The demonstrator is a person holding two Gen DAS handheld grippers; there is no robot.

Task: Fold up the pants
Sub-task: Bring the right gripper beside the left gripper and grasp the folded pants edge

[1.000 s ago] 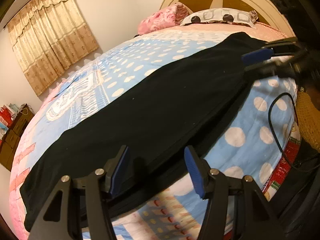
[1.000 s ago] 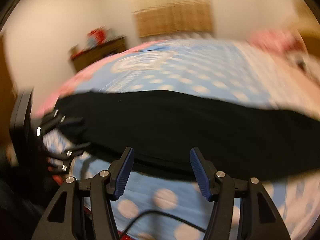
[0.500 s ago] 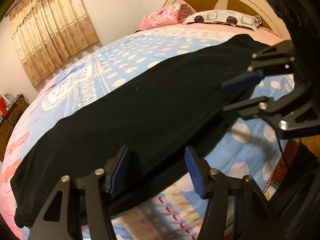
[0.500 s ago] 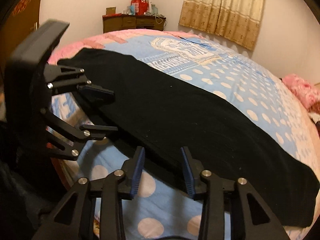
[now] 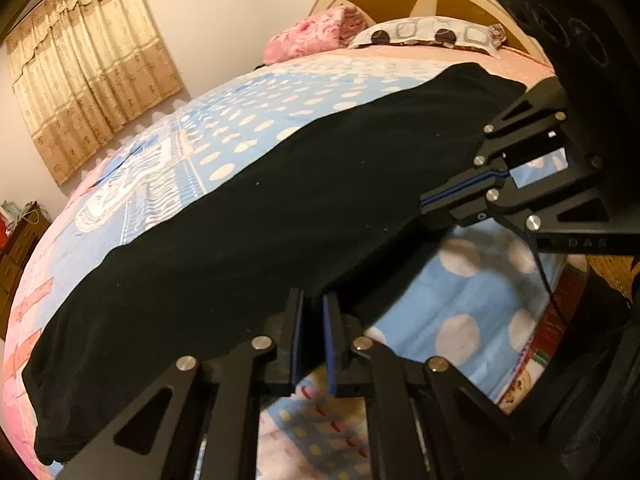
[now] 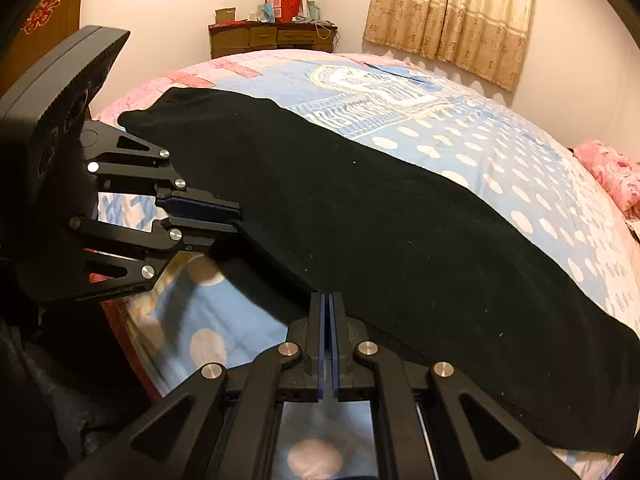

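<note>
Black pants (image 5: 248, 216) lay stretched lengthwise along the near side of the bed, on the blue polka-dot bedspread (image 5: 256, 136), one end toward the pillows (image 5: 424, 34), the other toward the dresser (image 6: 272, 40).

Change noted: both grippers had been open over the near long edge a second earlier; both had since closed. The left gripper (image 5: 310, 312) had just been closing within the last half second; its blue pads stood a narrow slot apart with the near hem of the pants between them, so the fabric appeared pinched. The right gripper (image 6: 329, 308) had also been closing, after swinging in from the side; its pads met almost flush at the cloth's edge. The right wrist view showed the tips sitting on the dark edge, so a grip on a thin fold seemed likely, though how much cloth it held could not be confirmed.

Judgement: the two-point grasp along the near edge looked complete. The fold itself was not yet begun; the pants remained flat. Risk: right-side pinch too shallow, cloth may slip on lifting.
</note>
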